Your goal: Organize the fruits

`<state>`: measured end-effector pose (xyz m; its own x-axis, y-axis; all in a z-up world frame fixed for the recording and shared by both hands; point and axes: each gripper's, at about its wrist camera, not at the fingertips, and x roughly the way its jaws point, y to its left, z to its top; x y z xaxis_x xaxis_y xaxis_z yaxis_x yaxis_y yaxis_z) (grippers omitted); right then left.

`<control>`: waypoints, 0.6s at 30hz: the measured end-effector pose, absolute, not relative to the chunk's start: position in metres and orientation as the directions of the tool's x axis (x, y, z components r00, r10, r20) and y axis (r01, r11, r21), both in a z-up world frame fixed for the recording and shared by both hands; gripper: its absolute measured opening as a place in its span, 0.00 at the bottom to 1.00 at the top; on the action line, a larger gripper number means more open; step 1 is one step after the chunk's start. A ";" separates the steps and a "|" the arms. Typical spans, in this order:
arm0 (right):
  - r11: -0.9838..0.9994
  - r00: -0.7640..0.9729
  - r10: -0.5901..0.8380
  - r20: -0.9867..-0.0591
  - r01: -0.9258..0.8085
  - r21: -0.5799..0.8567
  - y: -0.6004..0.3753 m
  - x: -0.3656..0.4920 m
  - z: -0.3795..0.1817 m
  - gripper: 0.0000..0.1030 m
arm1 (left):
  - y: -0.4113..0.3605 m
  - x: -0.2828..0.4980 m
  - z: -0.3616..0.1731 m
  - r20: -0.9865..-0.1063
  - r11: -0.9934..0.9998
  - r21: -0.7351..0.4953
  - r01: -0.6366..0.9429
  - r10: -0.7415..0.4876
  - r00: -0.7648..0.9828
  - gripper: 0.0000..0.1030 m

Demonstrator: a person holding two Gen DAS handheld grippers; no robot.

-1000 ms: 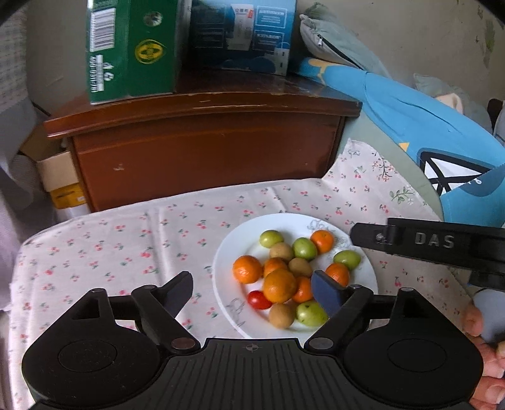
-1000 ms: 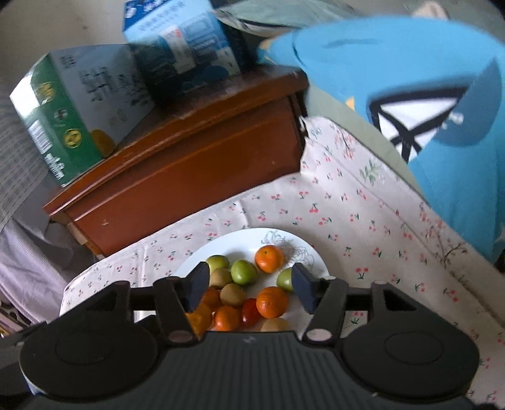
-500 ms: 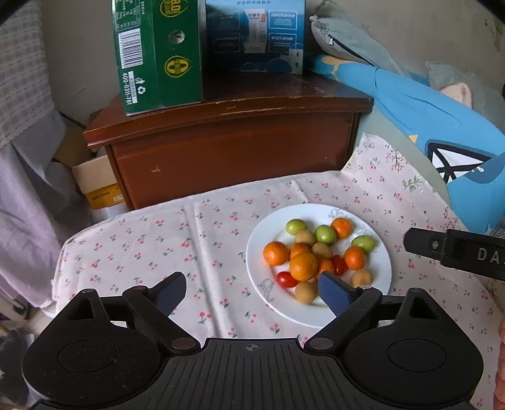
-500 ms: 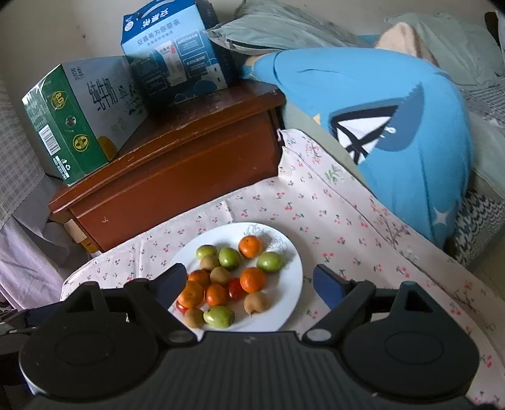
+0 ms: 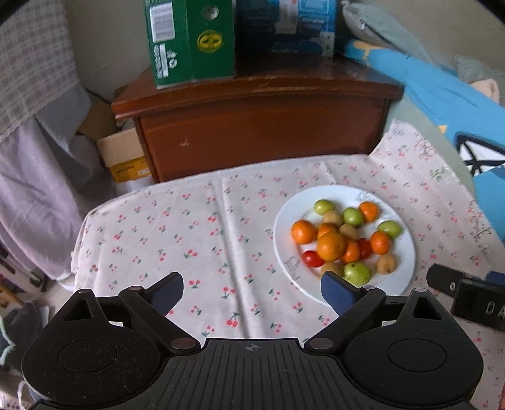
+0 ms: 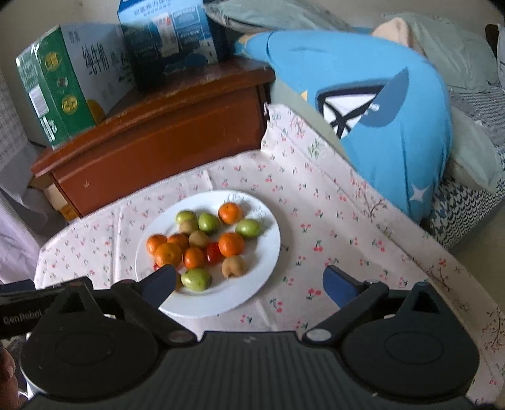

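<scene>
White plate (image 6: 252, 293) is holding mixed fruits (image 6: 202, 239) mid-frame; left gripper (image 5: 252, 293) and right gripper (image 6: 249, 284), jaws just opening, are hovering spread and empty, probably clearing for sorting.

In the left wrist view the green carton (image 5: 189, 41) and the blue carton (image 5: 284, 25) on the wooden cabinet (image 5: 258, 120) are cut off by the top edge, and the right gripper (image 5: 467, 299) shows only as a black bar running out of the right edge, its lettering clipped after "DA". The left gripper's right fingertip (image 5: 337, 291) covers the near rim of the white plate (image 5: 407, 268) and part of a brownish fruit (image 5: 331, 268). In the right wrist view a finger (image 6: 162, 285) hides what may be a red tomato at the plate's (image 6: 268, 252) lower left, and the print on both cartons is too blurred to read
</scene>
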<state>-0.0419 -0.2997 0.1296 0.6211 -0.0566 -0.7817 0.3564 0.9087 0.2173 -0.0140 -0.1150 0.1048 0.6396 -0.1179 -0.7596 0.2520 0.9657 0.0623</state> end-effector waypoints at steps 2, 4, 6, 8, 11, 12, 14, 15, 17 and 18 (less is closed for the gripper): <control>0.913 0.592 -0.068 -0.803 0.362 0.190 -0.295 -0.039 0.125 0.96 | -0.116 -0.012 0.101 -0.763 0.967 0.081 0.240 -0.094 0.639 0.93; 0.922 0.572 -0.076 -0.817 0.353 0.161 -0.290 -0.036 0.122 0.96 | -0.118 -0.010 0.098 -0.766 0.968 0.097 0.232 -0.076 0.638 0.93; 0.927 0.563 -0.086 -0.822 0.348 0.141 -0.287 -0.034 0.119 0.96 | -0.120 -0.008 0.096 -0.774 0.968 0.103 0.230 -0.067 0.630 0.93; 0.930 0.557 -0.100 -0.824 0.346 0.122 -0.284 -0.032 0.117 0.96 | -0.122 -0.007 0.094 -0.776 0.968 0.106 0.229 -0.064 0.628 0.93; 0.929 0.546 -0.103 -0.831 0.351 0.115 -0.284 -0.031 0.114 0.96 | -0.125 -0.006 0.091 -0.777 0.967 0.116 0.228 -0.055 0.627 0.93; 0.927 0.540 -0.104 -0.835 0.357 0.116 -0.284 -0.030 0.112 0.96 | -0.126 -0.006 0.090 -0.778 0.966 0.119 0.228 -0.051 0.626 0.93; 0.923 0.526 -0.101 -0.845 0.367 0.118 -0.284 -0.029 0.110 0.96 | -0.128 -0.004 0.087 -0.783 0.966 0.124 0.228 -0.045 0.621 0.93; 0.922 0.522 -0.099 -0.847 0.369 0.120 -0.284 -0.029 0.109 0.96 | -0.128 -0.004 0.086 -0.786 0.966 0.125 0.227 -0.044 0.617 0.93; 0.921 0.519 -0.099 -0.849 0.371 0.119 -0.284 -0.028 0.108 0.96 | -0.129 -0.003 0.084 -0.790 0.966 0.123 0.229 -0.044 0.612 0.93; 0.921 0.516 -0.102 -0.850 0.373 0.115 -0.284 -0.028 0.107 0.96 | -0.129 -0.003 0.083 -0.791 0.966 0.124 0.229 -0.043 0.610 0.93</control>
<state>-0.0278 -0.2837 0.1071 0.5163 -0.1023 -0.8503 0.3726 0.9208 0.1154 -0.0034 -0.1293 0.0833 0.6104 -0.0435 -0.7909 0.2291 0.9655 0.1237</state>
